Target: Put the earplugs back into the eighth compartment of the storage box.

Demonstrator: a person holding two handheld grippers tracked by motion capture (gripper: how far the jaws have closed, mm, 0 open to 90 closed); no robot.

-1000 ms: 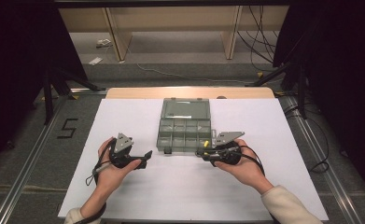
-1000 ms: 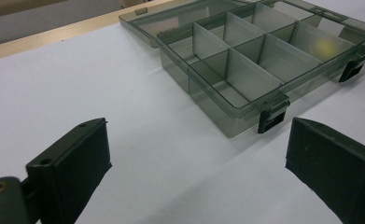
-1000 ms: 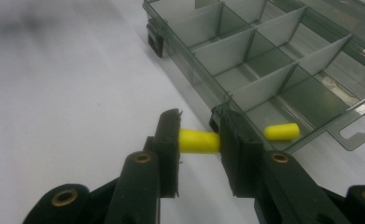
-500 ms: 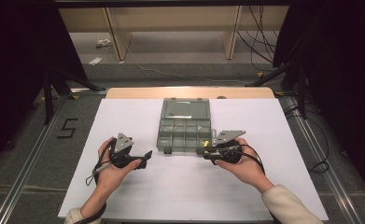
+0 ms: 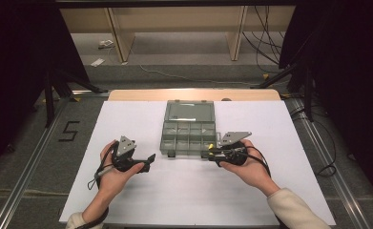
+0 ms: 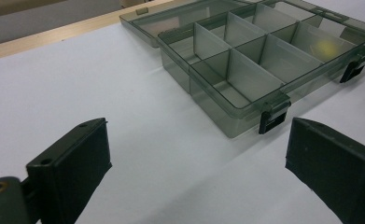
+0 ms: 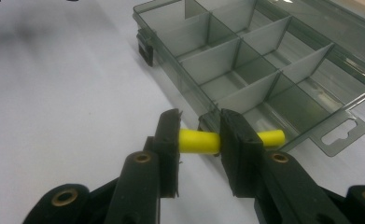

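Observation:
A smoky clear compartment box (image 5: 164,141) lies open on the white sheet, its lid (image 5: 190,110) folded flat behind it. My right gripper (image 5: 210,151) sits at the box's front right corner. In the right gripper view its jaws (image 7: 199,130) are shut on a short yellow tube (image 7: 198,141). More yellow (image 7: 271,136) shows past the right jaw against the box wall (image 7: 189,88); whether it is the same piece I cannot tell. My left gripper (image 5: 148,161) rests left of the box front, open (image 6: 195,126), with nothing between its jaws, facing the latched front wall (image 6: 217,112).
The white sheet (image 5: 127,124) covers the table, with bare room left, right and in front of the box. A wooden table edge (image 5: 141,94) runs along the back. Beyond it are shelf legs and floor cables (image 5: 270,38). A "5" mark (image 5: 69,130) is on the floor at left.

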